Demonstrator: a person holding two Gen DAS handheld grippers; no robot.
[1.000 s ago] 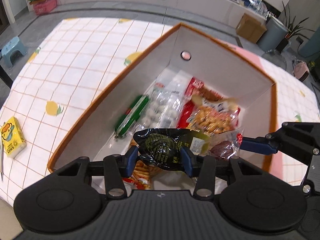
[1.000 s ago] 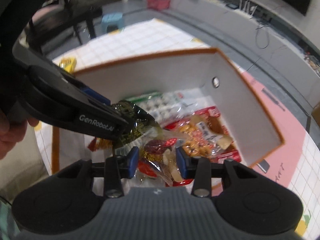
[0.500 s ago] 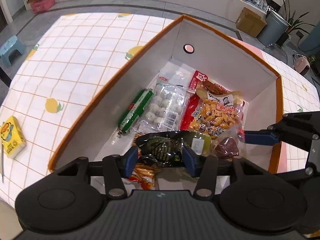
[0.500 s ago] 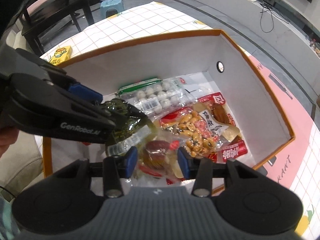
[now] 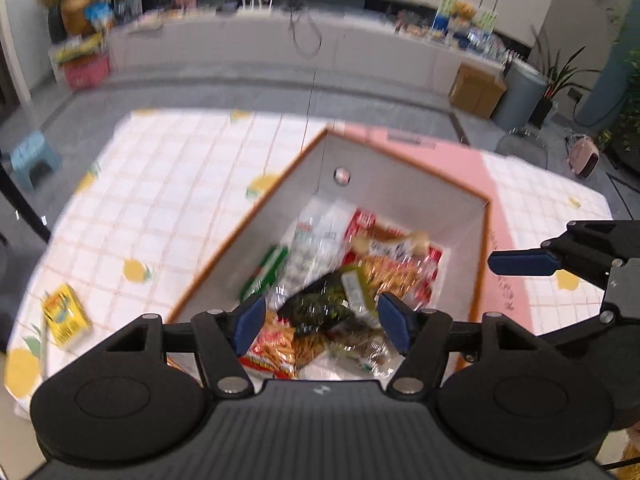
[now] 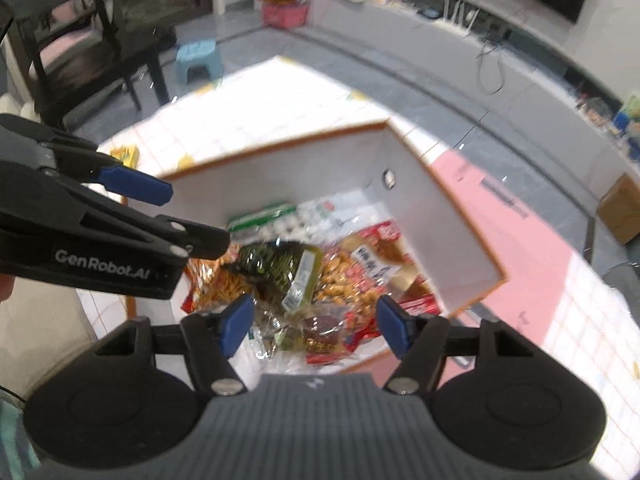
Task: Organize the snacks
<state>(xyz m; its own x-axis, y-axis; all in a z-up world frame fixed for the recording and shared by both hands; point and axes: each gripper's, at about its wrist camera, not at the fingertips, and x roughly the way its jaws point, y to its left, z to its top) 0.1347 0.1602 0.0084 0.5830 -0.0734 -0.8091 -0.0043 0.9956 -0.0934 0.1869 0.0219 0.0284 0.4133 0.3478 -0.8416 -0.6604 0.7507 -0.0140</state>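
Both grippers wide, holding nothing: left gripper (image 5: pixel 322 322), right gripper (image 6: pixel 314 326). Crinkly dark-green pack (image 6: pixel 280 270) lies on the glossy snack pile in the white box (image 6: pixel 436 216), frame center.

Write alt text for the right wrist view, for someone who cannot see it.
Both grippers hang open above a white box with an orange rim, packed with snack packets; a dark green packet lies loose on top of the pile. The right gripper frames the snacks from below, the left gripper reaches in from the left, and a checked tablecloth lies under the box.
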